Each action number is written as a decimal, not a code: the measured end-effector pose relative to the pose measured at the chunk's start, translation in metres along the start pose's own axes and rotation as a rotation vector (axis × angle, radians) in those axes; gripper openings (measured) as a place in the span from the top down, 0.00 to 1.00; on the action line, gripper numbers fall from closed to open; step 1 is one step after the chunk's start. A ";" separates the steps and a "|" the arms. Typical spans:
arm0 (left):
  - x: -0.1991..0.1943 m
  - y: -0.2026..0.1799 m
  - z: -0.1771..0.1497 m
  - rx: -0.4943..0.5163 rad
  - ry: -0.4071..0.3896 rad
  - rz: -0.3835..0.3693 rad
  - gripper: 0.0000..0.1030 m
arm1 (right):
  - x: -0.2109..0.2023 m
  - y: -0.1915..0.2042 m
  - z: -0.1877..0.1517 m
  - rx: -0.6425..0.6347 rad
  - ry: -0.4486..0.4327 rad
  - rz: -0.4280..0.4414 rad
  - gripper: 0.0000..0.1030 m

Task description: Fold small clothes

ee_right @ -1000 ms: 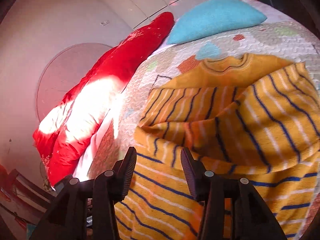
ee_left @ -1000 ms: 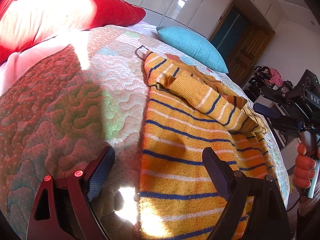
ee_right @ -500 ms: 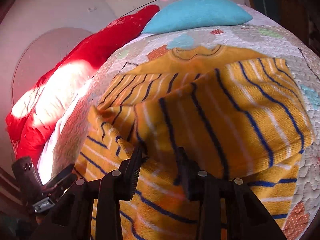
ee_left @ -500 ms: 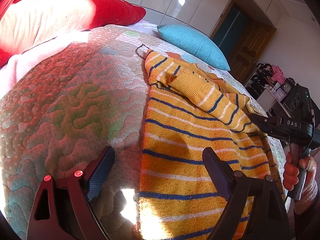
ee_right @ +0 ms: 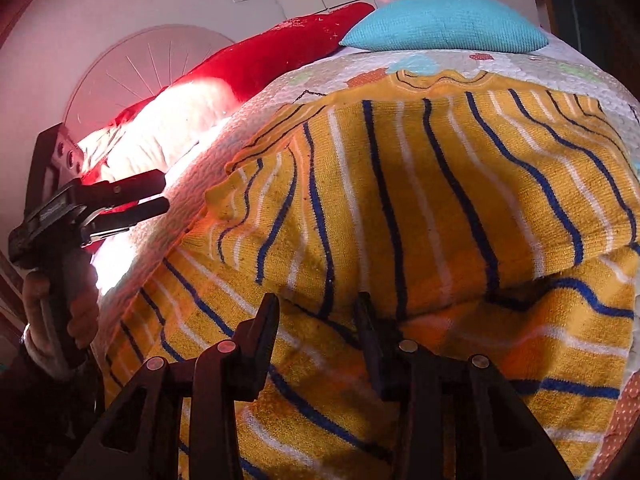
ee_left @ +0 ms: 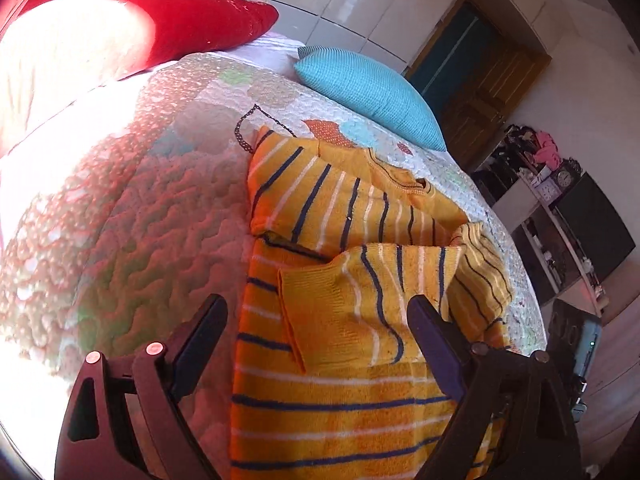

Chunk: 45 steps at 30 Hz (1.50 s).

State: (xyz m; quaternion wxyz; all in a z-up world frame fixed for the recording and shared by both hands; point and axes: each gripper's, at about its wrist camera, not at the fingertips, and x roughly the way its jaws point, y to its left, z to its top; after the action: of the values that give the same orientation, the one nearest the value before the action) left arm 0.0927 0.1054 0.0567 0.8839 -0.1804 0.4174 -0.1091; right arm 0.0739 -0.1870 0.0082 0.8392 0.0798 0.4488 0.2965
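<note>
Hand-held gripper on the right (ee_right: 316, 320) is hovering low over the striped sweater (ee_right: 420, 208) with its jaws narrowly parted and gripping nothing, while the left hand-held gripper (ee_left: 316, 320) is standing wide and empty above the hem; to do this step well, I judge, each should be pinching an outer edge and carrying it across evenly so the stripes are lining up. Both sleeves are already lying folded in over the body, the sweater is spreading flat just ahead of both grippers on the quilted bed (ee_left: 132, 216), and a blue cushion (ee_left: 372, 92) and red pillow (ee_left: 192, 12) are sitting beyond.
</note>
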 end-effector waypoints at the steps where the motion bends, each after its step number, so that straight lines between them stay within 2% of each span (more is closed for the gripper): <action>1: 0.013 0.000 0.008 0.013 0.032 0.015 0.12 | -0.001 -0.002 -0.001 0.010 -0.008 0.014 0.59; 6: 0.062 0.006 0.020 0.024 0.139 0.026 0.12 | -0.004 -0.018 -0.003 0.089 -0.028 0.120 0.59; 8: 0.059 0.002 0.014 0.048 0.139 0.015 0.23 | -0.005 -0.026 -0.003 0.125 -0.034 0.164 0.59; 10: 0.053 -0.007 0.006 0.097 0.145 0.039 0.68 | -0.006 -0.030 -0.004 0.147 -0.041 0.191 0.59; 12: 0.046 -0.014 0.002 0.145 0.148 0.075 0.88 | -0.007 -0.031 -0.005 0.152 -0.047 0.190 0.60; 16: 0.029 -0.016 0.013 0.126 0.110 0.073 0.89 | -0.020 -0.019 -0.003 0.134 -0.076 0.122 0.57; 19: 0.014 -0.017 0.027 0.103 0.074 0.056 0.89 | -0.048 -0.015 -0.006 0.133 -0.146 0.136 0.51; 21: 0.010 -0.017 0.030 0.118 0.061 0.087 0.90 | -0.061 -0.017 -0.008 0.136 -0.177 0.111 0.51; 24: 0.015 -0.008 0.032 0.121 0.058 0.174 0.96 | -0.064 -0.023 -0.012 0.128 -0.168 0.052 0.51; 28: 0.020 0.029 0.044 -0.009 0.048 0.232 0.96 | -0.050 -0.038 -0.021 0.171 -0.125 0.020 0.51; 30: 0.015 0.041 0.049 -0.039 0.030 0.251 0.96 | -0.046 -0.041 -0.025 0.173 -0.124 0.011 0.51; 33: -0.001 0.041 0.052 -0.028 -0.010 0.208 0.95 | -0.044 -0.041 -0.024 0.169 -0.125 0.009 0.50; 35: -0.007 0.036 0.053 -0.002 -0.022 0.182 0.87 | -0.040 -0.041 -0.022 0.168 -0.120 0.009 0.49; 36: -0.007 0.032 0.053 0.019 -0.023 0.178 0.73 | -0.039 -0.041 -0.022 0.166 -0.120 0.008 0.49; 37: -0.006 0.028 0.053 0.043 -0.022 0.181 0.53 | -0.039 -0.042 -0.022 0.164 -0.121 0.008 0.49; 38: -0.002 0.023 0.054 0.070 -0.019 0.183 0.46 | -0.039 -0.042 -0.023 0.164 -0.122 0.009 0.49; 39: 0.004 0.016 0.055 0.099 -0.015 0.178 0.42 | -0.039 -0.042 -0.023 0.166 -0.123 0.013 0.49; 41: 0.018 0.005 0.060 0.148 0.014 0.150 0.40 | -0.038 -0.045 -0.024 0.178 -0.124 0.027 0.49; 45: 0.063 -0.016 0.066 0.237 0.135 0.086 0.40 | -0.038 -0.050 -0.025 0.199 -0.131 0.056 0.49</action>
State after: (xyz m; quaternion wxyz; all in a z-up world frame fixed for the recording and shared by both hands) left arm 0.1831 0.0837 0.0579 0.8728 -0.0490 0.4674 -0.1315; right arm 0.0595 -0.2528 0.0000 0.8461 0.1944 0.4179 0.2678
